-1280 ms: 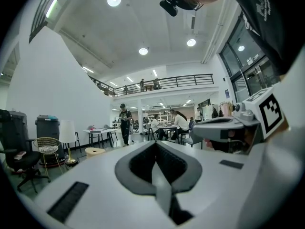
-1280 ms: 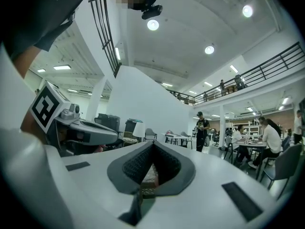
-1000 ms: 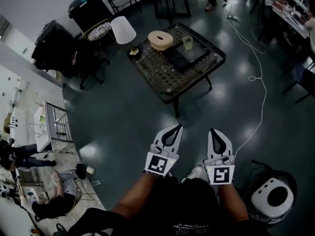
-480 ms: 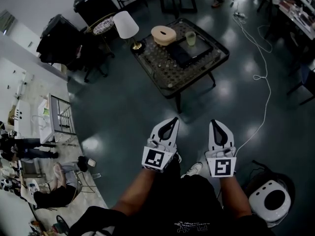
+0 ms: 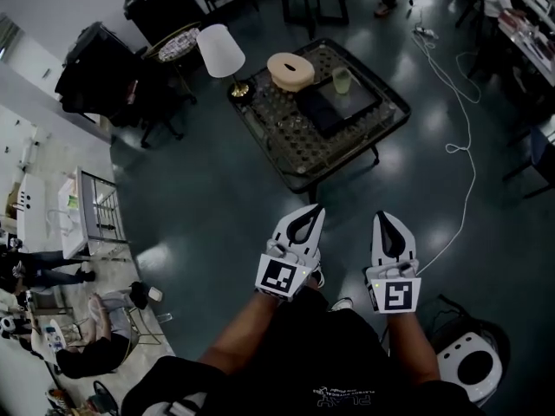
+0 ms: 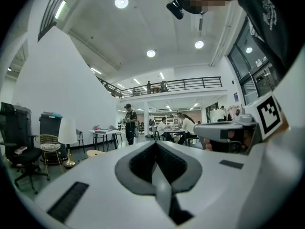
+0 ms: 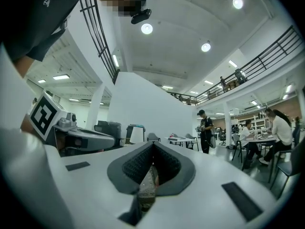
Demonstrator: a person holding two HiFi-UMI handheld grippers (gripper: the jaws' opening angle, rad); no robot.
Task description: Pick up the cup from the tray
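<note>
**Cup on tray, both grippers well short of it**

The pale green translucent cup (image 5: 341, 80) stands upright at the far side of the dark rectangular tray (image 5: 334, 111) on the dark glass-topped desk (image 5: 295, 152). It is well apart from both grippers, ahead of them across the floor. Left gripper (image 5: 313, 211): fingers clenched together, nothing between them. Right gripper (image 5: 381, 217): fingers likewise pressed together, empty.
</note>
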